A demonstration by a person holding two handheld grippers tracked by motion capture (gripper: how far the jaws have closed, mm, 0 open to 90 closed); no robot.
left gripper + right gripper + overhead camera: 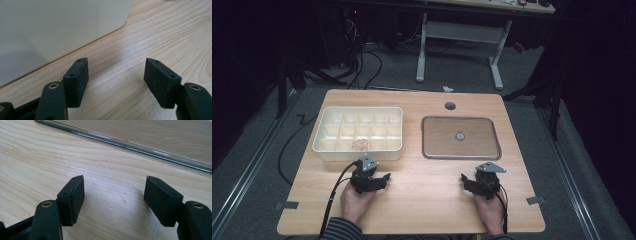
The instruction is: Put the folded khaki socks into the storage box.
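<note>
We held left gripper point(384, 176) and right gripper point(466, 177) spread, empty, low over tabletop point(427, 200) | coin-like disc point(460, 135) sat mid-tray point(432, 150); organizer point(324, 147) held pale bit point(360, 145) in front cell | we judged: approach disc from above, pinch its edges.

Black grippers point(373, 181), grey three-cornered plates, brass-eyed jaws with screw holes; striped sleeve point(343, 229)
</note>
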